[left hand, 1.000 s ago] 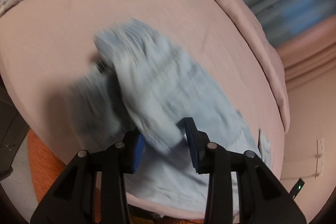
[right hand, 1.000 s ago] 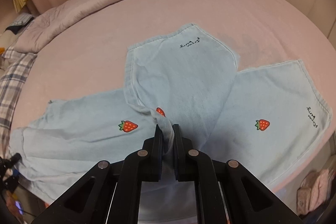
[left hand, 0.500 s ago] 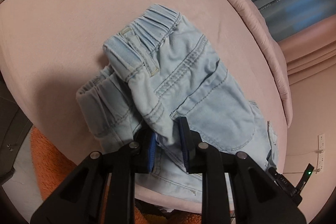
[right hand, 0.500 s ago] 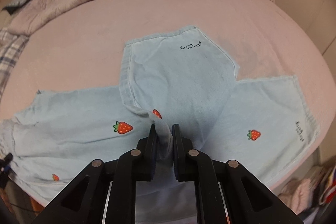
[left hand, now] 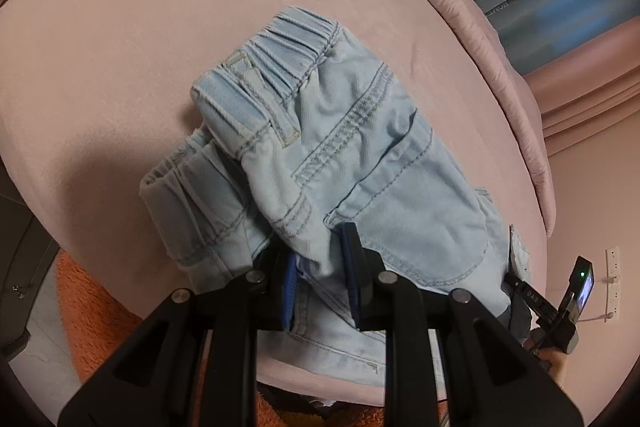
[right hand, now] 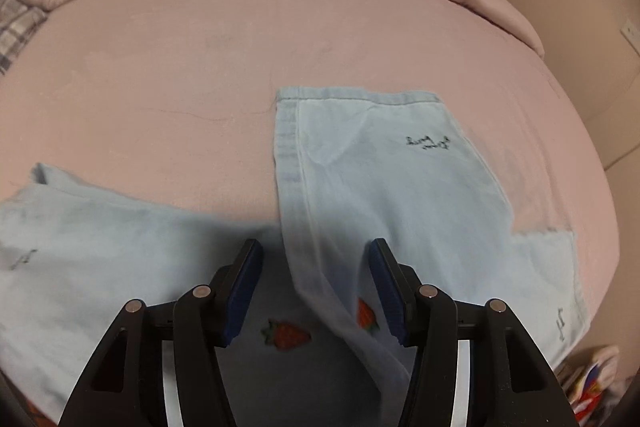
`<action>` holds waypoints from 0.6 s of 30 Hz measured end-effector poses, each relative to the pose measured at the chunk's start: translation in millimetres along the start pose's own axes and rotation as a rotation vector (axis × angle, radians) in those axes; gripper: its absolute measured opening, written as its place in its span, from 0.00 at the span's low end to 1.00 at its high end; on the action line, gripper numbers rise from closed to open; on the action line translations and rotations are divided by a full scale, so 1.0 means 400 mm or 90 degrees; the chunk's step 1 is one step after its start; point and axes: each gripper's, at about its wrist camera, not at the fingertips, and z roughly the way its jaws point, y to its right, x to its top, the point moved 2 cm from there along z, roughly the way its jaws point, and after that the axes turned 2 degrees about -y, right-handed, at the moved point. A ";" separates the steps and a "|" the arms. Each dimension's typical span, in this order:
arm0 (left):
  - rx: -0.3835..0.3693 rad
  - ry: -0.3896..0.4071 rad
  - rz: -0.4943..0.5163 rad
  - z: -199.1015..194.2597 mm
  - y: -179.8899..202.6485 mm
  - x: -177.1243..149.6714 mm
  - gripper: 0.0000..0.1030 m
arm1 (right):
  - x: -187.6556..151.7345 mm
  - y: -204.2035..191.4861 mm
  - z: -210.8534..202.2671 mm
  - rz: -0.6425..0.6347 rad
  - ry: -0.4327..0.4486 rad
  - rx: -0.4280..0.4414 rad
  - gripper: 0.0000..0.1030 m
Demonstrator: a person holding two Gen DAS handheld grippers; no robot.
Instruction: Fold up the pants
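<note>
the light blue pants (left hand: 360,163) are lying on the pink bed (left hand: 120,47), the waistband end doubled over near the bed's edge. the left tool (left hand: 320,267) is pinching a bunched fold of denim there. the right tool (right hand: 316,291) is spreading its jaws over the strawberry-printed legs (right hand: 380,179), cloth lying between the pads but not gripped. as i'm seeing it, the risk is the freed leg fold sagging or springing crooked, and any tug from the left tool dragging the pants toward the bed's edge.
</note>
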 end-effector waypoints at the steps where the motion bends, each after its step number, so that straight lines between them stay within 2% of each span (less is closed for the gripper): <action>1: -0.002 0.000 -0.001 0.000 -0.001 0.000 0.22 | 0.003 0.004 -0.001 0.003 0.009 0.001 0.52; 2: -0.002 0.000 -0.001 0.001 -0.002 0.000 0.22 | 0.006 0.008 0.000 0.006 0.012 0.001 0.48; 4: -0.004 -0.001 0.000 0.001 -0.004 0.000 0.22 | 0.012 0.026 0.006 0.017 0.010 -0.015 0.07; 7: -0.003 -0.004 0.002 0.000 -0.004 0.001 0.22 | 0.029 0.081 -0.010 0.068 0.022 -0.006 0.05; 9: -0.002 -0.007 0.002 -0.001 -0.004 0.003 0.22 | 0.037 0.137 -0.055 0.117 0.055 0.016 0.05; 13: 0.005 -0.011 0.010 -0.006 -0.001 0.004 0.24 | 0.010 0.311 -0.193 0.242 0.151 0.021 0.05; 16: 0.017 -0.022 0.015 -0.011 0.008 0.009 0.24 | -0.067 0.423 -0.255 0.339 0.185 0.055 0.05; 17: 0.023 -0.023 0.019 -0.011 0.011 0.009 0.24 | -0.107 0.452 -0.258 0.374 0.179 0.071 0.05; 18: 0.032 -0.022 0.027 -0.012 0.017 0.009 0.24 | -0.143 0.467 -0.256 0.398 0.168 0.058 0.04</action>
